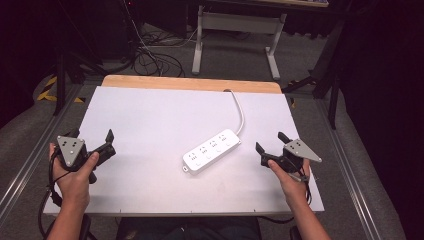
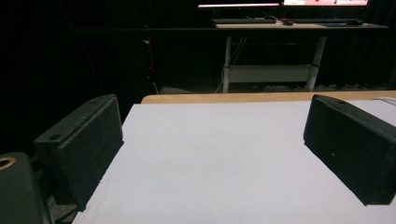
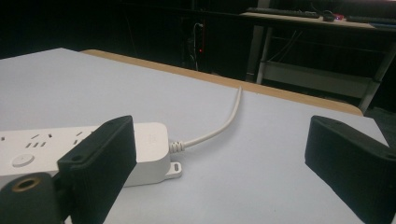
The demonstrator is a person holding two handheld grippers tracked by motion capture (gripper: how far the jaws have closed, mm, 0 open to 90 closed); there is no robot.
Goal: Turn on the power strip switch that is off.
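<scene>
Power strip [image 1: 211, 150], one in number, white, is seen lying flat and slantwise on the white table [image 1: 150, 120], right of centre, with one white cord [image 1: 240, 112] led off toward the far wooden edge. Two grippers are held by two hands: the left gripper [image 1: 93, 141] near the table's left edge, well apart from the strip, and the right gripper [image 1: 270, 142] near the strip's cord end, not touching it. Both are shown with jaws spread wide, nothing between them.

Left gripper [image 1: 95, 144] and right gripper [image 1: 270, 143] both held with fingers spread.
</scene>
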